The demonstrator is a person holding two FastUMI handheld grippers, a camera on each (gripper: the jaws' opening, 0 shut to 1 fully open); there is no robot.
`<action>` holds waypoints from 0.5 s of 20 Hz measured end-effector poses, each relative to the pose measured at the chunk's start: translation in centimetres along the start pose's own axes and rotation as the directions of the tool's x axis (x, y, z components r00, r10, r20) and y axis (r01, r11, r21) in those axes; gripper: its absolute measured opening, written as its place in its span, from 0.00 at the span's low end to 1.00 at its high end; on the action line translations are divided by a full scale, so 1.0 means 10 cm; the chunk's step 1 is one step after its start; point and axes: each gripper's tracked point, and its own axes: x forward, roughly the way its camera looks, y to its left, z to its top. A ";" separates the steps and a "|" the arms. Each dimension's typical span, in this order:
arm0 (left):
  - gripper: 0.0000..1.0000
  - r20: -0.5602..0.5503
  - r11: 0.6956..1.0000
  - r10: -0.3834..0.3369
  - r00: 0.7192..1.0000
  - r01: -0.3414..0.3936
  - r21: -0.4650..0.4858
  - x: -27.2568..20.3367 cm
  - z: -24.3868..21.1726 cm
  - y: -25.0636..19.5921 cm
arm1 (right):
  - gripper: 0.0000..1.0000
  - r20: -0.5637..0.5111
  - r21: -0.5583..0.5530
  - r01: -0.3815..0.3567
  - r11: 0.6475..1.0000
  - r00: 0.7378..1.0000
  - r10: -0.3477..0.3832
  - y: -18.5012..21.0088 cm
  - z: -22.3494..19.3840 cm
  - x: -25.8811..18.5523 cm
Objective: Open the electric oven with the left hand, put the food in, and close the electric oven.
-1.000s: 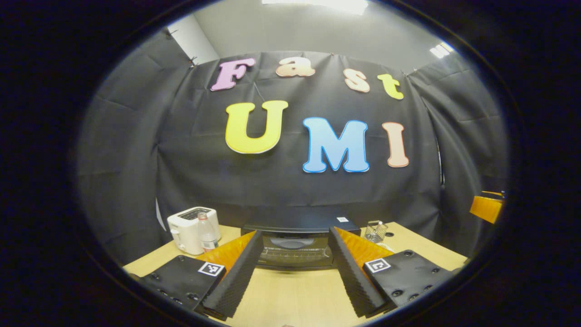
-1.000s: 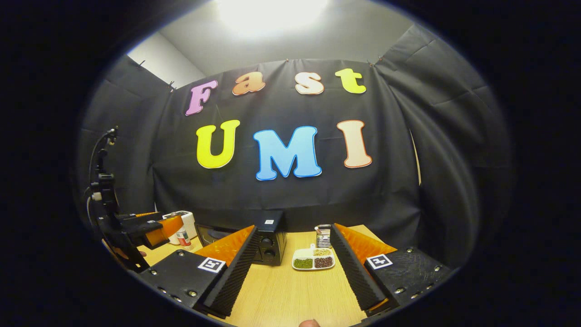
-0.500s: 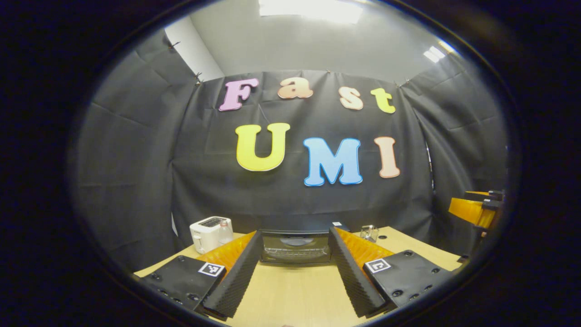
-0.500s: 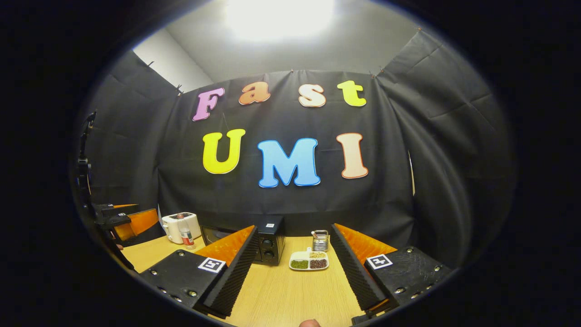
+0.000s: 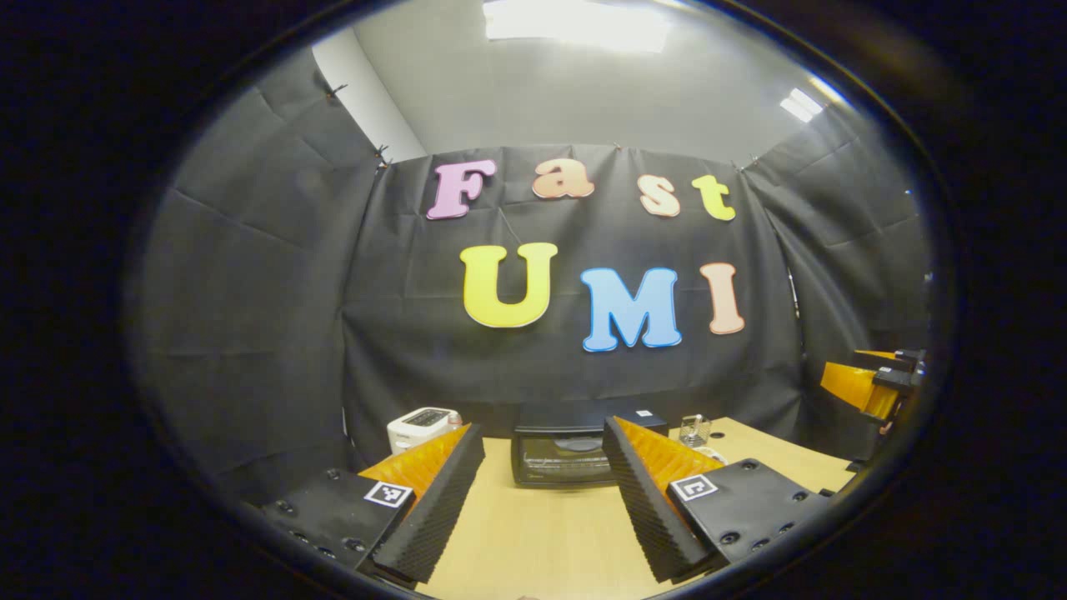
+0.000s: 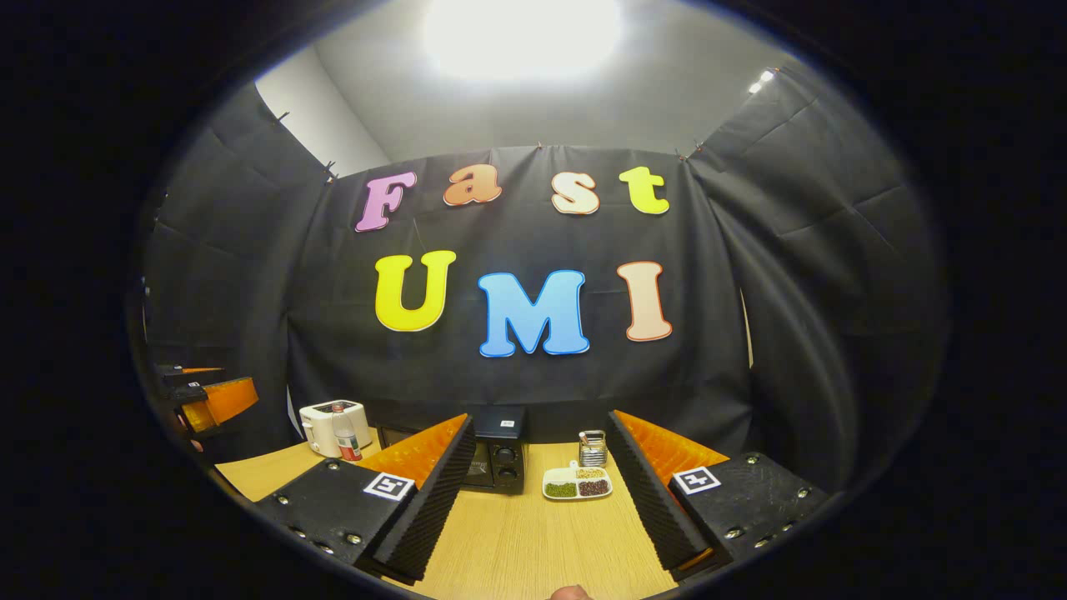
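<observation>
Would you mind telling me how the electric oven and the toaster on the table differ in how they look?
The electric oven is black and low and wide with a front door; the toaster is white, smaller and boxier, with slots on top. The electric oven sits near the middle of the table, while the toaster stands toward its left end, beside a bottle. Both stand upright against the back wall.

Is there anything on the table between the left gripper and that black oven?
No. In the left gripper view, bare wooden table runs from the open left gripper up to the closed electric oven.
</observation>
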 end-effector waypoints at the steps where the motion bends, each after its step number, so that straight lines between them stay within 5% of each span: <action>1: 1.00 0.004 1.000 0.009 1.000 -0.009 0.001 -0.02 0.02 0.08 | 0.97 -0.007 0.001 -0.002 1.000 1.000 0.002 0.02 -0.02 0.02; 10: 1.00 0.008 0.999 0.040 0.999 -0.040 -0.005 -0.14 0.00 0.35 | 0.97 0.018 -0.022 -0.031 0.999 0.999 0.032 0.28 0.15 0.04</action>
